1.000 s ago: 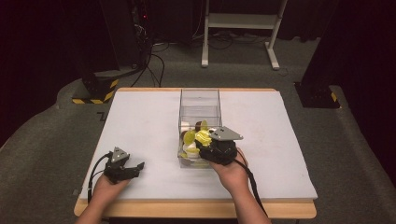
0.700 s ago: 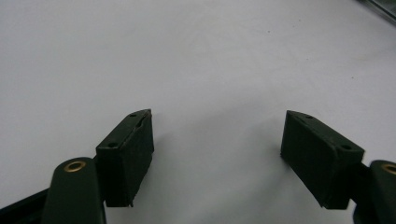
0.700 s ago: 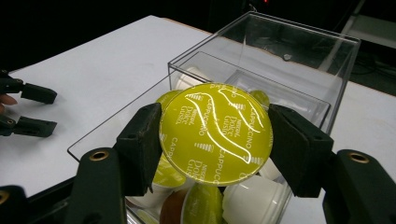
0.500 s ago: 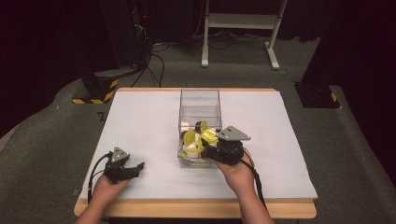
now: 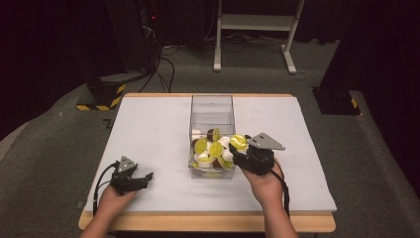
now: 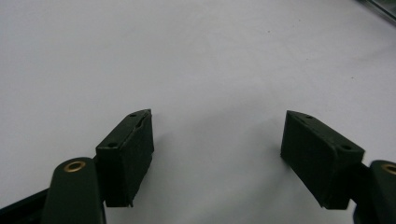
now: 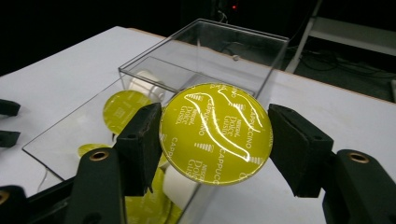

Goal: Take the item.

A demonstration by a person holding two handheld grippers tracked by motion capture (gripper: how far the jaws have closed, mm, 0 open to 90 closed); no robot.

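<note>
Since the earlier frames, we see the right gripper (image 5: 239, 148) drawn slightly back and to the right from above the clear box (image 5: 212, 106), carrying a yellow-lidded coffee capsule (image 5: 238, 142) to the box's right wall; the left gripper (image 5: 142, 178) has stayed where it was near the tabletop's front left corner.

In the right gripper view, we find the capsule (image 7: 215, 133) pinched between the two black jaws, its round foil lid facing the camera and printed with "Cappuccino". The jaws press on opposite sides of its rim. The capsule sits over the near right corner of the clear box (image 7: 261, 65).

Within the box, we note further capsules (image 5: 212, 151) piled at the end nearer the front edge of the tabletop: yellow lids, white bodies and at least one brown one. The far end of the box holds none. The box itself stands at the middle of the white tabletop (image 5: 148, 129), its long axis running from front to back.

In the left gripper view, we see the left gripper (image 6: 217, 149) with its jaws spread wide over bare white surface, holding nothing. A hand (image 5: 110, 201) grips it from the front edge; another hand (image 5: 265, 182) holds the right gripper.
</note>
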